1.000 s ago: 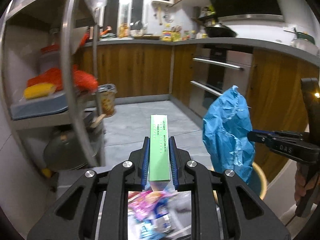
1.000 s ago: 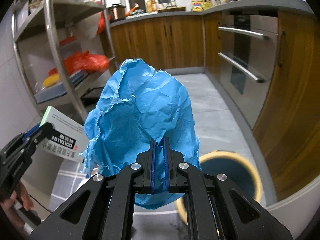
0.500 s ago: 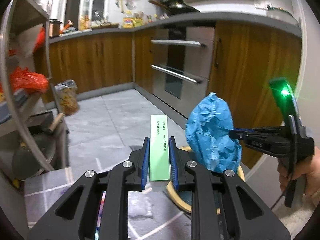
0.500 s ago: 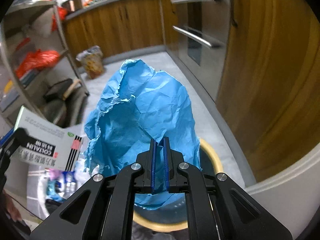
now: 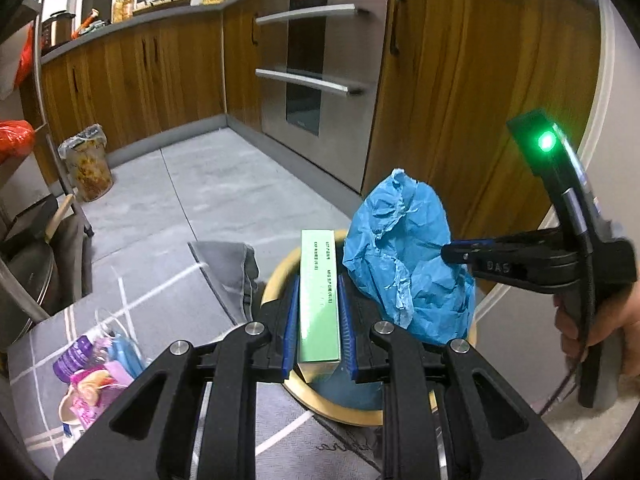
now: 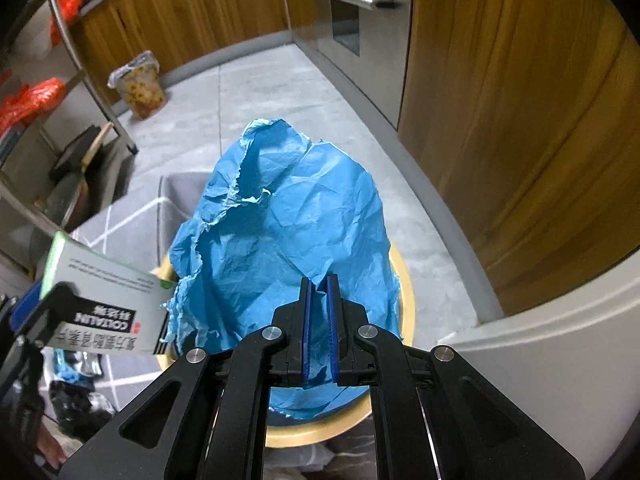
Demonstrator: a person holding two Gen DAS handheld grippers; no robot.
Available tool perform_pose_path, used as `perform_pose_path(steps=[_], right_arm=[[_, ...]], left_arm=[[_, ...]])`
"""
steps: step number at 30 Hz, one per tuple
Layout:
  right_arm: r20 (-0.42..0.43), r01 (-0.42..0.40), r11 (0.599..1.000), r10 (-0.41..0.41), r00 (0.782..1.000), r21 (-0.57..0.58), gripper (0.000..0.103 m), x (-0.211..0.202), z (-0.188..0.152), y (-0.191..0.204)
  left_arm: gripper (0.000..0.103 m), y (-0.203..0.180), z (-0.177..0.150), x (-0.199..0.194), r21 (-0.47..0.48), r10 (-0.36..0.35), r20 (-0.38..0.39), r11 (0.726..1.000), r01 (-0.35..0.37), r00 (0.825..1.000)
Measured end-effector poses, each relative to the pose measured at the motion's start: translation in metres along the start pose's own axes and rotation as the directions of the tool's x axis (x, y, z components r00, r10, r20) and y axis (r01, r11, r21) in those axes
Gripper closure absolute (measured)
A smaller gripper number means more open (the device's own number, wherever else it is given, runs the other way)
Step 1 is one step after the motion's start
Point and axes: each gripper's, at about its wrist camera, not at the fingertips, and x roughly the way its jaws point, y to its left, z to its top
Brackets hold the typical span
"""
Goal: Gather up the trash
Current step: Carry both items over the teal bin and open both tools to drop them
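Observation:
My left gripper point(image 5: 319, 284) is shut on a green and white medicine box point(image 5: 319, 296) and holds it over the round bin with a tan rim point(image 5: 332, 410). My right gripper point(image 6: 319, 284) is shut on a crumpled blue paper point(image 6: 280, 232) and holds it above the same bin point(image 6: 406, 300). In the left wrist view the blue paper point(image 5: 404, 256) hangs to the right of the box, pinched by the right gripper point(image 5: 450, 250). In the right wrist view the box point(image 6: 100, 304) sits at the left, touching the paper's edge.
Colourful wrappers and packets point(image 5: 96, 368) lie on the grey mat point(image 5: 168, 292) at the left. A small lined bin of scraps point(image 5: 86, 164) stands by the wooden cabinets point(image 5: 460, 80). An oven front point(image 5: 316, 72) is behind. A metal shelf rack point(image 6: 24, 128) stands at the left.
Both grippers have swung right and tilted down toward the tan-rimmed bin. The box and the blue paper now hang right over its opening. Both stay gripped.

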Motion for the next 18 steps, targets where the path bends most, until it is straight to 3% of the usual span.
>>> perform_pose_path(steps=[6, 14, 18], right_arm=[[-0.052, 0.006, 1.000, -0.007, 0.999, -0.011, 0.094, 0.017, -0.007, 0.002], [-0.023, 0.000, 1.000, 0.000, 1.000, 0.008, 0.094, 0.019, -0.003, -0.005], [-0.008, 0.010, 1.000, -0.010, 1.000, 0.027, 0.081, 0.018, 0.001, -0.009]], left_arm=[[0.084, -0.009, -0.014, 0.036, 0.047, 0.039, -0.079, 0.998, -0.035, 0.996], [0.084, -0.020, -0.021, 0.053, 0.086, 0.053, -0.105, 0.995, -0.044, 0.993], [0.083, -0.018, -0.019, 0.048, 0.085, 0.054, -0.089, 0.995, -0.047, 0.995]])
